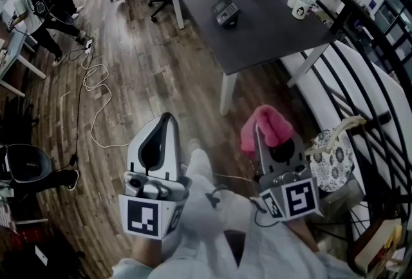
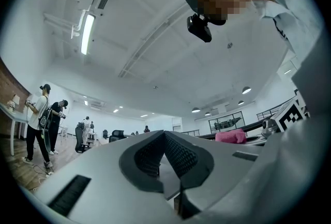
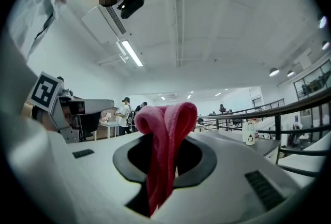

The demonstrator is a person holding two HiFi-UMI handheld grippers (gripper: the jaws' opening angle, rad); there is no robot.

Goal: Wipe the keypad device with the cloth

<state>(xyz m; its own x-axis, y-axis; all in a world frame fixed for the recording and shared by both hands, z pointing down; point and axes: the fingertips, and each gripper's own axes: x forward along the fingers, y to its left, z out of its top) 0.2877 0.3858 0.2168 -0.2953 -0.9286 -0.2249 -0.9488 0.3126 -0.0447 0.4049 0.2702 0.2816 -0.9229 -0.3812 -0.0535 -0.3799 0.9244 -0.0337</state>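
The right gripper [image 1: 269,142] pinches the cloth [image 1: 266,123] between its fingers — left gripper [image 1: 164,123] fingers pressed together, empty. The keypad device [image 1: 226,11] lies well beyond them.

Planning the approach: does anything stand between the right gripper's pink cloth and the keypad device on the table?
Nothing visible does. The right gripper, shut on the pink terry cloth, hangs over wood floor short of the dark grey table; the black keypad device lies on open tabletop, white bottles well off to its right.
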